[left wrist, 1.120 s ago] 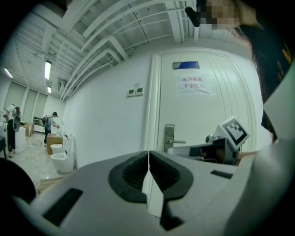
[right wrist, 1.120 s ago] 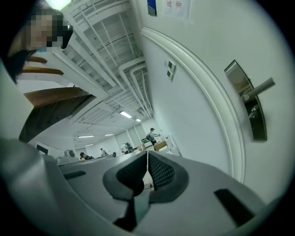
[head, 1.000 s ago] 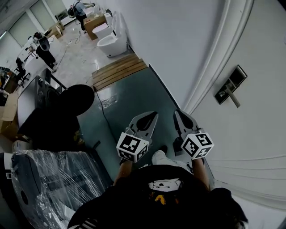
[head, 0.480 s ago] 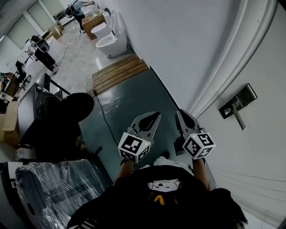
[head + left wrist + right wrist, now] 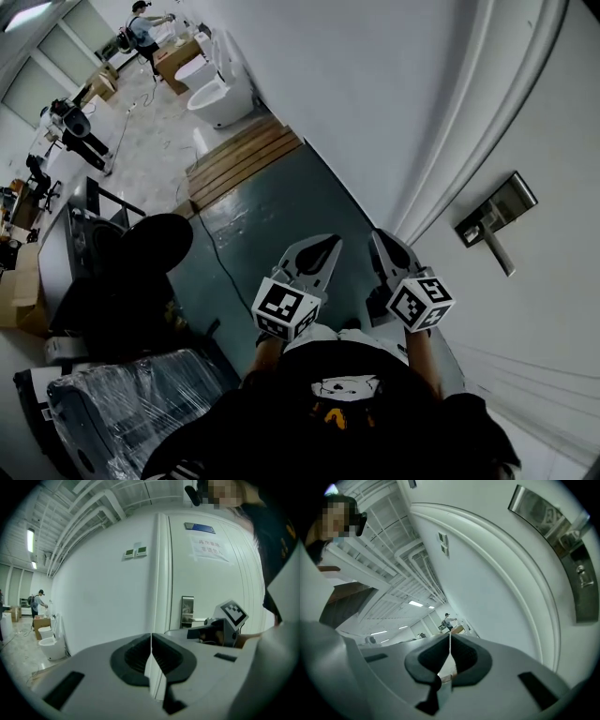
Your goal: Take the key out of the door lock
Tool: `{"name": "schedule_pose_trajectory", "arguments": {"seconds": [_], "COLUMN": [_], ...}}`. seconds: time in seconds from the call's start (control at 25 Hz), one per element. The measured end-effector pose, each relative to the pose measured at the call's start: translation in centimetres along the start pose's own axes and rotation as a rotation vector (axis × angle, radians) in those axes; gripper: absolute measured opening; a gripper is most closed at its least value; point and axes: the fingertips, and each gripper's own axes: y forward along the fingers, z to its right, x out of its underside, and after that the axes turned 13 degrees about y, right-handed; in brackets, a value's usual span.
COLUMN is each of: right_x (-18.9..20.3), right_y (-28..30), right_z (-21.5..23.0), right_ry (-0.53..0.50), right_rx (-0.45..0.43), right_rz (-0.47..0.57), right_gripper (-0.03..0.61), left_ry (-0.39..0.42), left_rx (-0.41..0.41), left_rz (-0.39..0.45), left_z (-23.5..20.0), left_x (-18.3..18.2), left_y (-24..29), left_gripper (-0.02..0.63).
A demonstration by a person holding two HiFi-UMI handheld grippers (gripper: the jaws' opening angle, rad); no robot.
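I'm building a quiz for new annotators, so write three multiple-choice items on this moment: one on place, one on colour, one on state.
1. Where is the silver metal lock plate with its lever handle?
A. on the white door, up and to the right of the right gripper
B. lying on a chair
C. on a tabletop

2. What colour is the smooth floor by the door?
A. red
B. dark grey-green
C. yellow

3. How do the jaws of the left gripper and the right gripper stand?
A. both wide apart
B. one shut on a key
C. both together, empty

Answers:
1 A: the head view shows it on the door, beyond the right gripper.
2 B: the head view shows that colour.
3 C: each gripper view shows its jaws meeting with nothing between them.
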Motion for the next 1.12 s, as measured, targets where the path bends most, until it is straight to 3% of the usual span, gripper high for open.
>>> {"name": "schedule_pose_trajectory", "arguments": {"seconds": [0.52, 1.12], "right_x": [-1.9, -3.5], "right_y": [-4.5, -9.6], "right_z": [2.8, 6.0], "right_ry": [-0.002, 0.04], "right_rx": [0.095, 0.412], "right_rz": [0.118, 0.39], "right_gripper": [0.006, 0.006], "left_ry": [0.039, 0.094], "left_rx": [0.222, 0.563], "left_rz": [0.018, 0.092], "left_z": [5.1, 8.0], "left_x": [-1.4, -2.9], "left_y": [5.3, 7.9], "left_gripper": [0.012, 0.012]}}
